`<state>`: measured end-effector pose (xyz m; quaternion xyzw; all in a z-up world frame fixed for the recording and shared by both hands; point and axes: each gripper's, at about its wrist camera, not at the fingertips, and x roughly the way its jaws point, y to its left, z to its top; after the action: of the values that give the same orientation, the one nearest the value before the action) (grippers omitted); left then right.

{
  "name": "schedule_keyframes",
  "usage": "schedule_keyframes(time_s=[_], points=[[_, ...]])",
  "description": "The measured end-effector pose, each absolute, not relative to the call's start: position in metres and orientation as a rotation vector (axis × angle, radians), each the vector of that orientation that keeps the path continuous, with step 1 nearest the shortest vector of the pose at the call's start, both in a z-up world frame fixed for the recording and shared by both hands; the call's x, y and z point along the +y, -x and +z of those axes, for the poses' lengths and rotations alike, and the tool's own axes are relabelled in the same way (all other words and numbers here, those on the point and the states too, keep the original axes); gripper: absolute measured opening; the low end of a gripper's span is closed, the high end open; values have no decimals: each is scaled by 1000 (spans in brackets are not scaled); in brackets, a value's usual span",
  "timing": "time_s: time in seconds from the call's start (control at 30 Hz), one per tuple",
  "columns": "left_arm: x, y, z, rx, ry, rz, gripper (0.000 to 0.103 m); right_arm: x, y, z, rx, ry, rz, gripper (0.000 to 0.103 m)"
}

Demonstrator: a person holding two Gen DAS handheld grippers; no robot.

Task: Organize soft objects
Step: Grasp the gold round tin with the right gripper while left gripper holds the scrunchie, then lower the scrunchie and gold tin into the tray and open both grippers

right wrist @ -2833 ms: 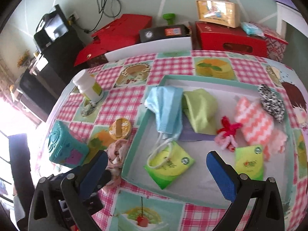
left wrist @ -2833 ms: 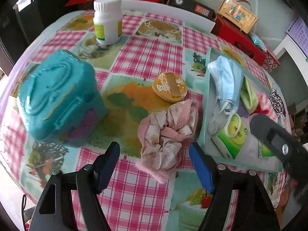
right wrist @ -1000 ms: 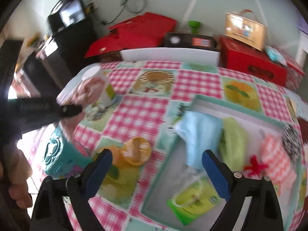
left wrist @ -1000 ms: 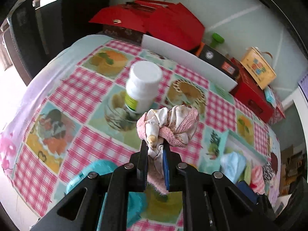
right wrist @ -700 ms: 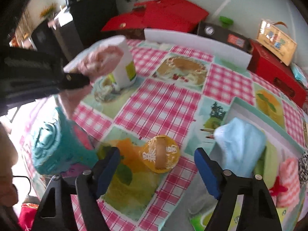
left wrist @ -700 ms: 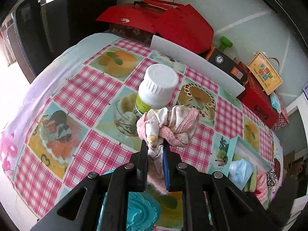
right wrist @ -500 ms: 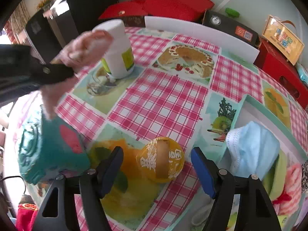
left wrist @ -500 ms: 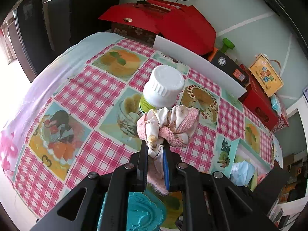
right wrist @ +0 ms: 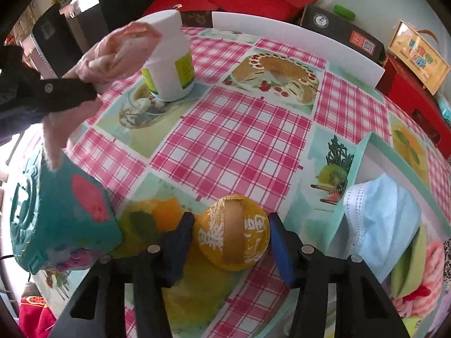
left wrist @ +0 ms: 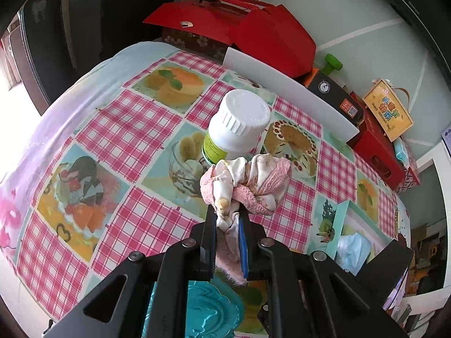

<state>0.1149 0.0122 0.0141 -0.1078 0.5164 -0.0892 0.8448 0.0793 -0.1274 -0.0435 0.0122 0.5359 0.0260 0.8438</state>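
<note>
My left gripper (left wrist: 227, 219) is shut on a pink and cream scrunchie (left wrist: 248, 181) and holds it well above the table; the scrunchie also shows in the right wrist view (right wrist: 118, 49). My right gripper (right wrist: 231, 232) is low over the table, its jaws open on either side of a round orange-gold wrapped item (right wrist: 235, 239), not closed on it. The teal tray (right wrist: 358, 166) at the right holds a blue face mask (right wrist: 386, 211), a green cloth (right wrist: 410, 264) and pink soft items (right wrist: 434, 264).
A white bottle (left wrist: 238, 124) stands at mid-table, just behind the held scrunchie. A teal plastic box (right wrist: 53, 225) sits at the left front. Red boxes (left wrist: 239, 28) and a white board (left wrist: 287, 84) lie beyond the table's far edge.
My left gripper closed on the scrunchie and lifted it off the table. My right gripper moved left from the tray and down around the orange-gold item, its jaws narrowing.
</note>
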Motion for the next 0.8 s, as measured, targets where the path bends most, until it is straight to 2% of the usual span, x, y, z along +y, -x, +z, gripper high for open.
schedule_keyframes(time_s=[0.47,0.8], points=[[-26,-76,42,1008,128,-333,14,-180,-4,21,990,-164,-109,55],[-106,-26,39,1019,-59,-584,14,-250,55,9,1033,-293,-323,55]])
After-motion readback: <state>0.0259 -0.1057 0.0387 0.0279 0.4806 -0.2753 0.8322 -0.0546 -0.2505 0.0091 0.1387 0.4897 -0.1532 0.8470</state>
